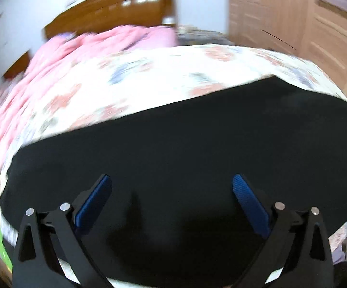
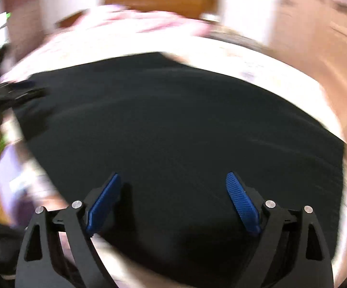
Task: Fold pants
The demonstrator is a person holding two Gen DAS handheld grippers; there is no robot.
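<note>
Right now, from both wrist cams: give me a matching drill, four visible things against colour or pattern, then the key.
Column one:
1. flat spread pants
2. bed sheet under them
3. crumpled quilt at the far side
4. ribbed finger pads of the left gripper

Column two:
A. pink
B. blue
C. black
D. white with a floral print

Pairs: 1-C, 2-D, 3-A, 4-B
</note>
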